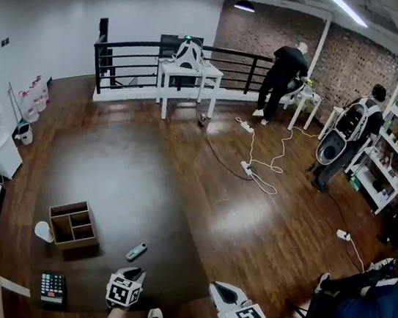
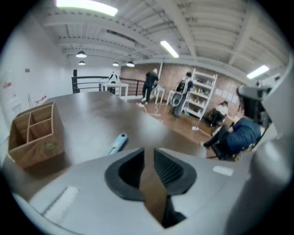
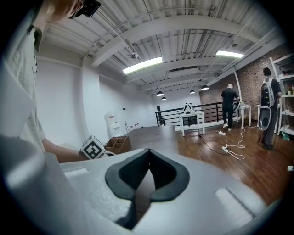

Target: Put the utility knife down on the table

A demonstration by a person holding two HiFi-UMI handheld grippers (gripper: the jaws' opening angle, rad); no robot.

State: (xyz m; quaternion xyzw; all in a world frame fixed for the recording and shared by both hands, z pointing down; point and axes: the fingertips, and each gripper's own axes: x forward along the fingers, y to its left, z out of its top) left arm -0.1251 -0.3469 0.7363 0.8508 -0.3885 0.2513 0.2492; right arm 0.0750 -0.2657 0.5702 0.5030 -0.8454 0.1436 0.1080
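The blue-grey utility knife [image 1: 136, 252] lies flat on the dark table [image 1: 128, 180], free of both grippers. In the left gripper view the knife [image 2: 117, 143] rests on the tabletop just beyond the jaws, a little to their left. My left gripper [image 1: 133, 273] hovers above the table's near edge, short of the knife; the left gripper [image 2: 149, 151] has a narrow gap between its jaws and nothing in it. My right gripper [image 1: 217, 287] is held off the table's near right corner, and the right gripper [image 3: 148, 151] has its tips touching with nothing held.
A partitioned wooden box [image 1: 73, 224] stands on the table's left part, with a white cup [image 1: 43, 231] beside it and a calculator [image 1: 52, 287] near the front left corner. Beyond the table are wooden floor, cables, a railing and people at the far side.
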